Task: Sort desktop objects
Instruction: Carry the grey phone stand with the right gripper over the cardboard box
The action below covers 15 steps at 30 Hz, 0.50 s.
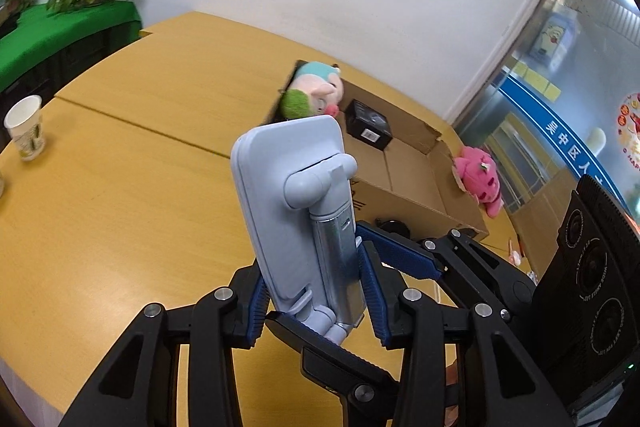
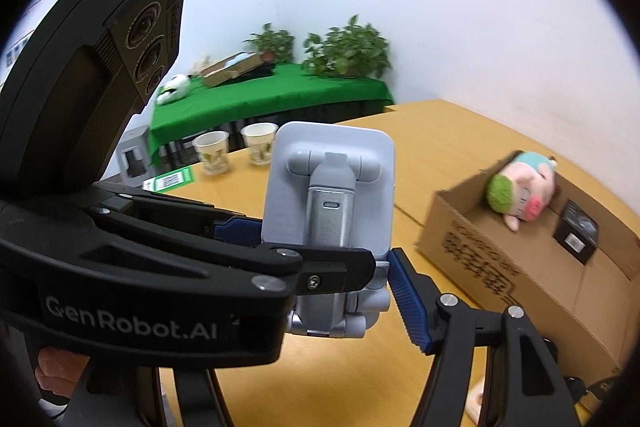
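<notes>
— Wood-look table (image 1: 120, 227) below, broad and hard; open cardboard box (image 2: 480, 259) on it, off to the right. Worst case from here?

— Dropping the grey phone stand (image 1: 288, 195). Held upright in the air above the table, short of the box, not inside. Left gripper (image 1: 312, 279) clamped on its lower half, ribbed blue pads pressing both side edges. Smooth plastic with a hinged arm, so likely to twist or slide out if loosened too soon.

— And the right gripper (image 2: 324, 291)?

— Crowded in at the same base. Cannot tell whether closed on it or only touching: one blue pad right at the stand's lower corner, the other finger hidden behind the left tool. Risks a fumbled hand-off, or two tools knocking together.

— Differences between the views?

— Left wrist: shows both left pads on the stand, plus a pink plush (image 1: 480, 179) by the box's far flap — absent from the right wrist. Right wrist: shows the box's printed side wall and two paper cups (image 2: 210, 151) behind the stand; only one cup in the left view.

— Inside the box?

— Plush with a green cap (image 2: 520, 187) and a small black carton (image 1: 368, 123), visible in both. Could get struck on a drop from height.
</notes>
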Available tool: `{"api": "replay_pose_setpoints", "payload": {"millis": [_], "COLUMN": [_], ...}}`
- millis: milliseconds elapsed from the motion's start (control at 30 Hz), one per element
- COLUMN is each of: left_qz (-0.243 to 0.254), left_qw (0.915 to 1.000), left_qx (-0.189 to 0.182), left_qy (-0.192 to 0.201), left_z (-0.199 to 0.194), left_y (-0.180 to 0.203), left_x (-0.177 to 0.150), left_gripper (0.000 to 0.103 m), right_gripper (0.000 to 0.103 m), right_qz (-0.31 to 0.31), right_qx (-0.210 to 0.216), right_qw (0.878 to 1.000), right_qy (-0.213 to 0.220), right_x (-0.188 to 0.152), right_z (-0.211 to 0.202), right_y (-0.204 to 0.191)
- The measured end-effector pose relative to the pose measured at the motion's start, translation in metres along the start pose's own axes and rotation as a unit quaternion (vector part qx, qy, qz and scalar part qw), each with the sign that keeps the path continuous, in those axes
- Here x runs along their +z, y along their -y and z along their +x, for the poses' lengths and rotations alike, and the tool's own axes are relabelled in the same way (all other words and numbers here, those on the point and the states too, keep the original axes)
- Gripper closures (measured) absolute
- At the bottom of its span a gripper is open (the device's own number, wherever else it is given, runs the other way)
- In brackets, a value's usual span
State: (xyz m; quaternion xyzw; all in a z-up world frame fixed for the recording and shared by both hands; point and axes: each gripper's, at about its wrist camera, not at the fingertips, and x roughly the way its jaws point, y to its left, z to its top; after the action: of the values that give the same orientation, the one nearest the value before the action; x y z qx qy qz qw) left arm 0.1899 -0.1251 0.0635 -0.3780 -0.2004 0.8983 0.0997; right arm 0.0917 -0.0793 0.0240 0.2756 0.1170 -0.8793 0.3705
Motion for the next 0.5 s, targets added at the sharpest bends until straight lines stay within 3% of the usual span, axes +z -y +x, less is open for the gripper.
{"api": "replay_pose_setpoints", "payload": {"millis": [500], "left_qz": [0.056], "left_qw": [0.9979], "left_qx": [-0.022], "left_qy": [-0.026], "left_z": [0.043], "left_y": [0.062], "left_x": [0.027], "left_gripper": [0.06], "right_gripper": [0.038], "right_qz": [0.05], "right_qx": [-0.033], "right_qw": [0.998], "right_qy": [0.02], "right_x": [-0.008], "right_z": [-0.028], "right_y": [0.072]}}
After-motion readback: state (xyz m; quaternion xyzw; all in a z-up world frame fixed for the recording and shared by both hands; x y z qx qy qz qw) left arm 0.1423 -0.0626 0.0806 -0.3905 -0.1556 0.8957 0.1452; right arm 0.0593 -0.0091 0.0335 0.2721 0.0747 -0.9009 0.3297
